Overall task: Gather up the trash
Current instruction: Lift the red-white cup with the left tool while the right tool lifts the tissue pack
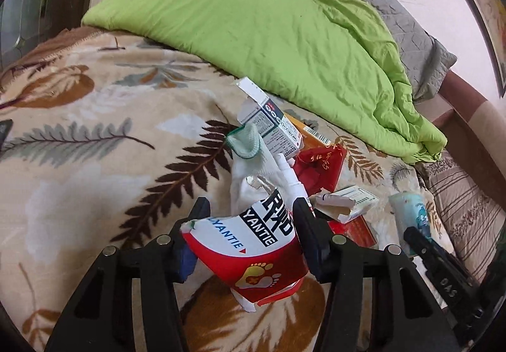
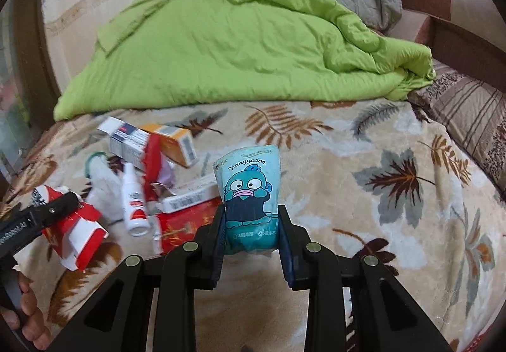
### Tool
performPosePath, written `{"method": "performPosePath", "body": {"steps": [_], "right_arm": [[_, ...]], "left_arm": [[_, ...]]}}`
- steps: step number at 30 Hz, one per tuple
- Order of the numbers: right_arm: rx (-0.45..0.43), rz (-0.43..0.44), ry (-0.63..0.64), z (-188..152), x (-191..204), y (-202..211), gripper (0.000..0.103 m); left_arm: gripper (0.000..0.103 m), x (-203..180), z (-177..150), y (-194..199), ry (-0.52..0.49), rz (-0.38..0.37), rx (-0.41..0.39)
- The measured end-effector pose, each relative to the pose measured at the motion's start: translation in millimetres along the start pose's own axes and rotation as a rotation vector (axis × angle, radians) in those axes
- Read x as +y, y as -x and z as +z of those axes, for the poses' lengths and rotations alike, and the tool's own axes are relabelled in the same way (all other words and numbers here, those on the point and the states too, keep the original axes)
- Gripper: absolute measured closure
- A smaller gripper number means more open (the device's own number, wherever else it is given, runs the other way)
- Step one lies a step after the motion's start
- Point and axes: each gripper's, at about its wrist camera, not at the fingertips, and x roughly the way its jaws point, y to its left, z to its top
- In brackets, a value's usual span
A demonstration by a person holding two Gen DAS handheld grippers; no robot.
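Left gripper (image 1: 249,219) is clamping a crushed red-and-white carton (image 1: 249,244) between its pads, held just above the leaf-print blanket (image 1: 95,162). Right gripper (image 2: 251,219) is squeezing a teal cartoon tissue pack (image 2: 248,191) upright, lifted off the blanket. The remaining trash is lying in a pile beside them: white spray bottle (image 2: 134,197), open grey-white box (image 1: 275,124), orange box (image 2: 175,143), red packet (image 1: 319,168), white glove (image 1: 249,162). Whether the boxes are holding anything cannot be told. Green duvet (image 2: 237,45) is lying behind.
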Motion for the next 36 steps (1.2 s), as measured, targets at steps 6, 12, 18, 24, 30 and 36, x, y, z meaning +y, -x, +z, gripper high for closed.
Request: {"method": "performPosePath", "body": {"steps": [6,12,18,24,30,36], "right_arm": [[-0.055,0.075,0.036,-6,11,25,0.071],[-0.073,0.116,0.033,-16,8,47,0.071],[-0.044,0.173,-0.002,-37,-3,65,0.071],[-0.034,0.16,-0.016,-37,-4,63,0.071],[-0.037,0.151,0.01,-37,2,60,0.071],[-0.033,0.153,0.008,-36,2,59,0.071]], "left_arm": [[0.05,-18,-14,33,-0.128,0.044,-0.051],[0.05,-38,-39,68,-0.267,0.076,-0.094],[0.05,-48,-52,72,-0.324,0.112,-0.119],[0.05,-55,-56,63,-0.361,0.143,-0.124],[0.05,-59,-59,59,-0.394,0.168,-0.139],[0.05,-61,-59,57,-0.409,0.184,-0.148]]}}
